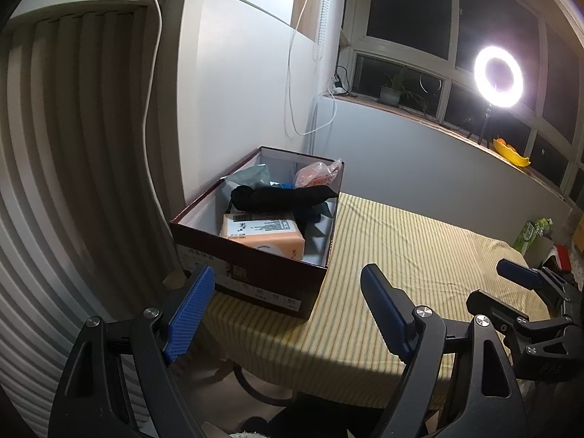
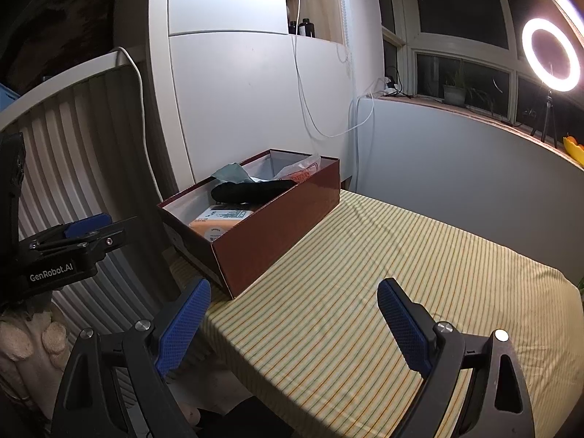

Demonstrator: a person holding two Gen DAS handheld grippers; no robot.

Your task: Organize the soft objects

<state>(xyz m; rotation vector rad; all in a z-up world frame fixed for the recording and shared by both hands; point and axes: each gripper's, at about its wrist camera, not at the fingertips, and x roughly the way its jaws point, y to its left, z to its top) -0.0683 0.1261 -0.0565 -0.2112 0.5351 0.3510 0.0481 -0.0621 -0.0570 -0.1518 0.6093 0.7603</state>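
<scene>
A dark red cardboard box (image 1: pixel 252 277) stands open at the far left corner of the counter (image 1: pixel 401 255), which is covered by a yellow striped cloth, with the box's left side close to the white wardrobe wall. Inside the box, a black rolled soft item (image 1: pixel 281 195) lies across the top of the contents, spanning from the left wall toward the right wall. Below it, at the near end of the box, sits an orange tissue pack (image 1: pixel 262 235) with a printed label. Toward the far end there is a grey-green cloth (image 1: pixel 252 175) on the left and a clear plastic bag with orange print (image 1: pixel 317 173) on the right, the bag rising just above the rim. The left tongs (image 1: pixel 288 314) hover over the near left edge of the counter, spread wide apart and holding nothing, blue pads facing each other. The right tongs (image 2: pixel 295 325) hang over the near edge of the counter further right, also wide apart and empty. On the windowsill beyond the counter's far right side a ring light (image 1: pixel 498 76) glows, with a potted plant (image 1: pixel 392 91) and a yellow bowl (image 1: pixel 511 153) nearby.
</scene>
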